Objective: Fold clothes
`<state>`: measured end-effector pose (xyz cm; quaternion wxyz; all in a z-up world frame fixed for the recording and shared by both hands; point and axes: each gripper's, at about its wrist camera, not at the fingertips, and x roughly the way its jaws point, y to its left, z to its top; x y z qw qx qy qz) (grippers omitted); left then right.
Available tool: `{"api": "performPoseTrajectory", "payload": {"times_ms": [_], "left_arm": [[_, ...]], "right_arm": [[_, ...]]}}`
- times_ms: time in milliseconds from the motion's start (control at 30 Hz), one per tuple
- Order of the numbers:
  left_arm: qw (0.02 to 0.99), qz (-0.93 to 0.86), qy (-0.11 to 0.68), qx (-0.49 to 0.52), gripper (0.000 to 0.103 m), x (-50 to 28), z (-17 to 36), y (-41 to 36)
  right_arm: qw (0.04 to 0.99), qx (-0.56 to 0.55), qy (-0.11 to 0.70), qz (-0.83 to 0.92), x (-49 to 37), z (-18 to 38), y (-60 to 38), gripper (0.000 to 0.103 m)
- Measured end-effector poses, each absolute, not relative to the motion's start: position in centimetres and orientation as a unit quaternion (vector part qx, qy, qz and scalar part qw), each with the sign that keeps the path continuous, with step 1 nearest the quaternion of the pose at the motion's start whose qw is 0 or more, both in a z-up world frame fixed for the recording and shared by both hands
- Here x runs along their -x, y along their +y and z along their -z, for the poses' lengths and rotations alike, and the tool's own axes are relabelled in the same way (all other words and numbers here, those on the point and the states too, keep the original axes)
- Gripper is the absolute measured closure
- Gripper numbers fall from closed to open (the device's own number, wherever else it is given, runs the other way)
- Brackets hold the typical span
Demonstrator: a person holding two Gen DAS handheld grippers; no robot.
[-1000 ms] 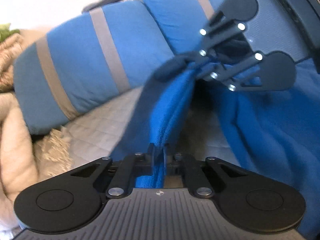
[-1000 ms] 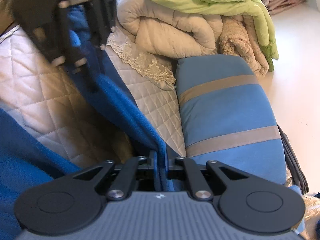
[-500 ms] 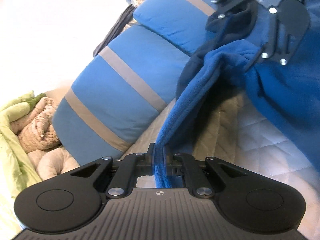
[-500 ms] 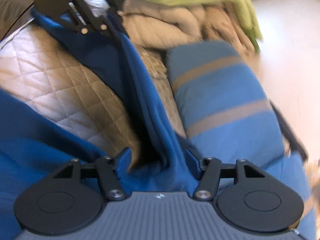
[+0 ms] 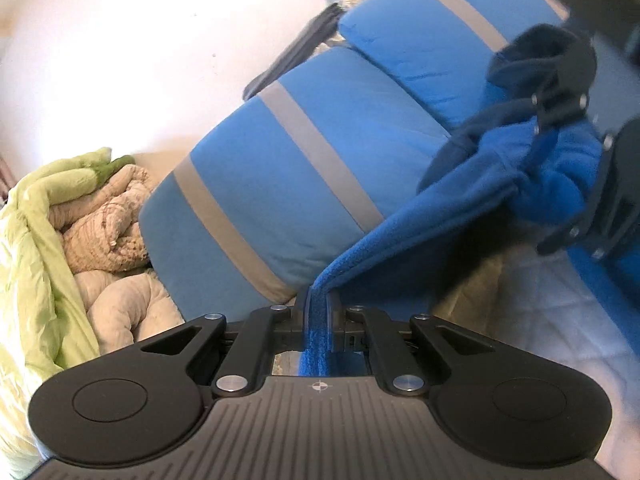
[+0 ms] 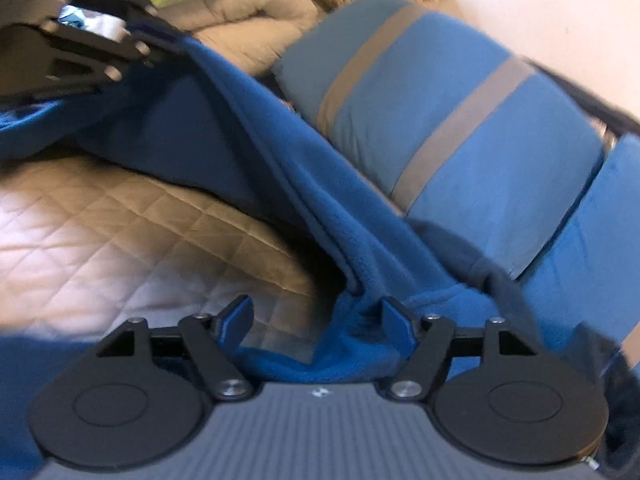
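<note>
A blue fleece garment (image 5: 460,208) hangs stretched between the two grippers above the quilted bed. My left gripper (image 5: 318,312) is shut on one edge of the fleece, which runs up to the right. In the left wrist view the right gripper (image 5: 560,168) shows at the upper right, with bunched fleece around its fingers. In the right wrist view my right gripper (image 6: 318,316) stands open. The fleece (image 6: 320,200) lies loose between its spread blue pads (image 6: 240,316). The left gripper (image 6: 132,52) is at the far upper left, holding the other end.
Two blue pillows with grey stripes (image 5: 300,184) lie along the bed's far side, close behind the fleece. The pale quilted bedspread (image 6: 120,220) lies under the garment. Rolled beige and green blankets (image 5: 100,220) are piled beyond the pillows, against a white wall.
My right gripper was shut on the fleece a second ago and its fingers have since spread apart. The two grippers have drawn further apart, pulling the fleece edge longer.
</note>
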<state>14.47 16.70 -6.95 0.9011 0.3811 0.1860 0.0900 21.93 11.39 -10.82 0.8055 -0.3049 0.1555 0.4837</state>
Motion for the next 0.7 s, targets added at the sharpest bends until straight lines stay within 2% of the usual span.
{"api": "performPoseTrajectory", "payload": {"times_ms": [167,267,533,700], "left_arm": [[0.903,-0.09,0.187,-0.376,0.099,-14.5,6.9,16.7],[0.905,-0.09,0.187,-0.372,0.099,-14.5,6.9,16.7],[0.911,-0.099,0.191,-0.351,0.099,-14.9,6.7,17.1],[0.913,-0.097,0.192,-0.346,0.099,-14.8,6.7,17.1]], "right_arm": [[0.814,0.29,0.175,-0.471,-23.1,11.5,12.7,0.024],[0.822,0.297,0.169,-0.456,-22.7,11.7,13.1,0.032],[0.861,0.331,0.131,-0.362,-19.7,12.5,13.7,0.032],[0.875,0.353,0.121,-0.31,-18.5,13.9,15.2,0.046]]}}
